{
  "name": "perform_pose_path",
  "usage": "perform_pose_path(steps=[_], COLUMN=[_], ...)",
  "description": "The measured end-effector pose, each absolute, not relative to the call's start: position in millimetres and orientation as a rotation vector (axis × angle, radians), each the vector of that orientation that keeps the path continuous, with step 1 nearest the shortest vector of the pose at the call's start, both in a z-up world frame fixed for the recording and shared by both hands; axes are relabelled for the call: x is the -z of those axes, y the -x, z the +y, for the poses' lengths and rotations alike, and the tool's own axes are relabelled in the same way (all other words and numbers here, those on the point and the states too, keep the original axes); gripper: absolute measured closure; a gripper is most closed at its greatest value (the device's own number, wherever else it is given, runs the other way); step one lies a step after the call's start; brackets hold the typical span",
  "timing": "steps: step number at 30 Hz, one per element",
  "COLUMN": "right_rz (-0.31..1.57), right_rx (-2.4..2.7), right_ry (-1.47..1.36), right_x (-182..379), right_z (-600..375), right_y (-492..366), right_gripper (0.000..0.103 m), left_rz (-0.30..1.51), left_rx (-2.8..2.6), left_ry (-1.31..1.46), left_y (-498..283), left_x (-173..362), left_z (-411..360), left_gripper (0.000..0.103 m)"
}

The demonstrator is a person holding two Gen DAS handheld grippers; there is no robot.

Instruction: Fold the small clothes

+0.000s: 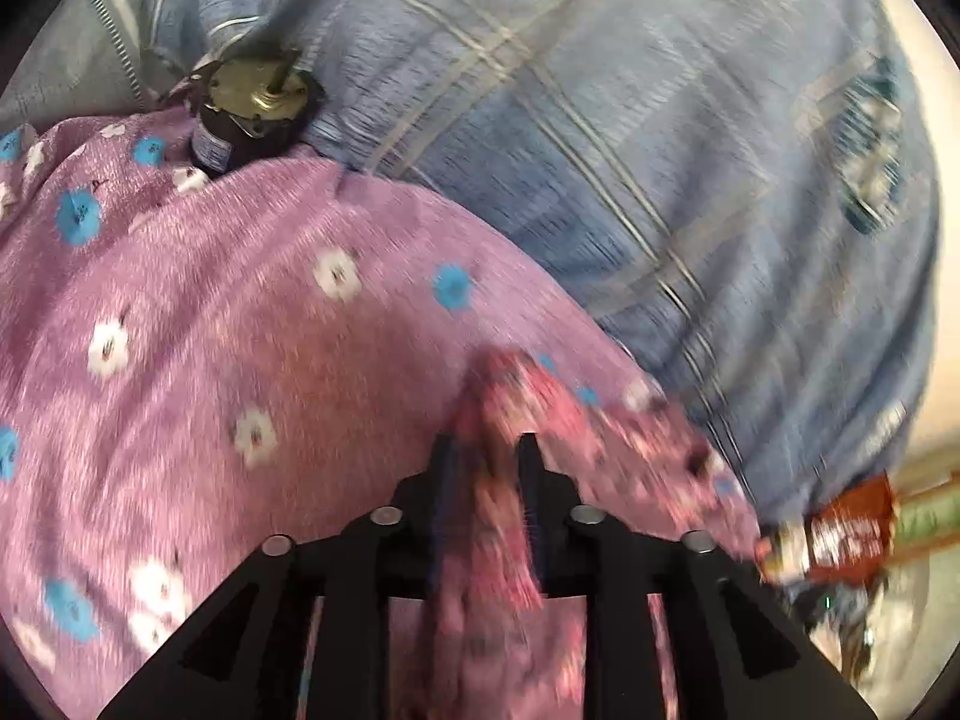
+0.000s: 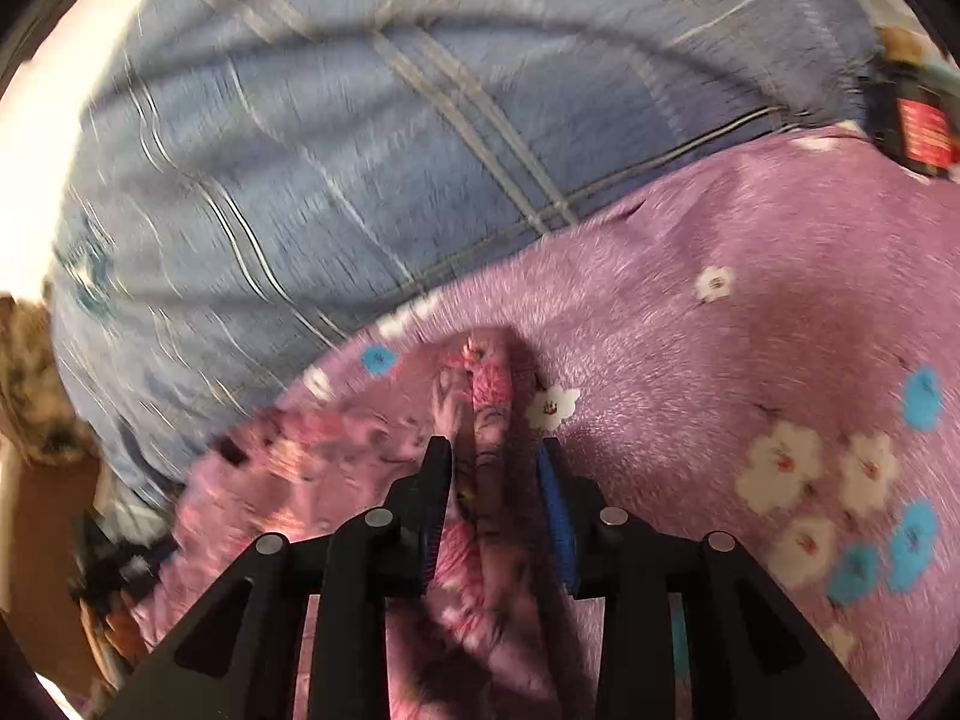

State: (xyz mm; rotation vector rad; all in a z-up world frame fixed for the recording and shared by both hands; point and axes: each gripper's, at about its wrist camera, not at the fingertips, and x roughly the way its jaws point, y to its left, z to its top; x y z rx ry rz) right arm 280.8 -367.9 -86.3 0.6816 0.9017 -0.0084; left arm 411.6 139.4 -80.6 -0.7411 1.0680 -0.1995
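Note:
A purple garment (image 1: 240,324) printed with white and blue flowers lies spread over a blue checked cloth (image 1: 630,138). My left gripper (image 1: 487,450) is shut on a bunched pink-flowered edge of the garment (image 1: 510,516), which runs between its fingers. In the right wrist view the same purple garment (image 2: 750,312) fills the right half. My right gripper (image 2: 495,450) is shut on another bunched pink-flowered fold (image 2: 480,420) of it. Both views are blurred by motion.
A small motor-like object with a brass disc (image 1: 252,108) sits at the garment's far edge on the left. A red packet (image 1: 846,534) lies at the right edge. A red-labelled object (image 2: 924,132) shows at the far right. The blue checked cloth (image 2: 360,138) covers the surface beyond.

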Motion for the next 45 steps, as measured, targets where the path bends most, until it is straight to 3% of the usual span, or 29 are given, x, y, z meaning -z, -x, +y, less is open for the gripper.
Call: perform_pose_path(steps=[2, 3, 9, 15, 21, 24, 25, 26, 27, 31, 36, 40, 42, 44, 45], right_rz=[0.862, 0.858, 0.891, 0.829, 0.929, 0.879, 0.881, 0.889, 0.9, 0.759, 0.796, 0.91, 0.906, 0.888, 0.875], right_rx=[-0.048, -0.064, -0.092, -0.044, -0.064, -0.104, -0.129, -0.148, -0.149, -0.196, -0.119, -0.045, -0.044, -0.021, -0.013], right_ry=[-0.716, -0.707, -0.682, -0.739, -0.885, -0.878, -0.895, -0.915, -0.912, -0.892, -0.886, -0.893, -0.883, -0.862, -0.854], right_x=[76.2, 71.4, 52.4, 39.5, 80.2, 80.3, 82.3, 84.8, 84.6, 47.6, 53.1, 81.5, 75.1, 63.5, 59.0], right_z=[-365.0, -361.8, -354.5, -371.5, -356.7, -339.8, -336.8, -332.5, -328.6, -332.9, -347.9, -346.9, -345.9, -347.0, -347.9], right_y=[-267.6, -258.7, -191.2, -115.0, -110.1, -117.4, -121.5, -126.4, -131.1, -127.6, -123.9, -107.2, -99.9, -95.7, -93.7], right_gripper=[0.053, 0.049, 0.049, 0.041, 0.04, 0.04, 0.051, 0.064, 0.09, 0.092, 0.096, 0.09, 0.089, 0.083, 0.074], left_rz=[1.099, 1.106, 1.128, 1.056, 1.103, 1.106, 1.112, 1.113, 1.109, 0.986, 1.088, 1.071, 1.061, 1.032, 1.016], left_rx=[0.26, 0.275, 0.361, 0.427, 0.404, 0.362, 0.346, 0.334, 0.313, 0.259, 0.226, 0.246, 0.265, 0.268, 0.265], left_ry=[0.689, 0.67, 0.748, 0.872, 0.962, 1.014, 1.042, 1.051, 1.058, 1.057, 1.131, 1.048, 1.003, 0.985, 0.977], left_y=[-387.9, -377.7, -282.9, -210.0, -198.3, -212.2, -218.2, -222.0, -223.2, -206.2, -195.2, -183.8, -177.6, -167.1, -162.8], left_x=[76.5, 74.0, 73.4, 89.2, 118.5, 126.5, 130.5, 134.1, 133.5, 114.2, 140.8, 130.1, 115.5, 99.1, 92.2], left_z=[132.0, 132.0, 147.1, 153.6, 152.8, 154.7, 155.2, 153.7, 157.0, 179.3, 192.1, 186.1, 183.5, 182.5, 182.8], left_gripper=[0.06, 0.06, 0.06, 0.05, 0.049, 0.053, 0.07, 0.095, 0.094, 0.095, 0.094, 0.091, 0.082, 0.058, 0.054])
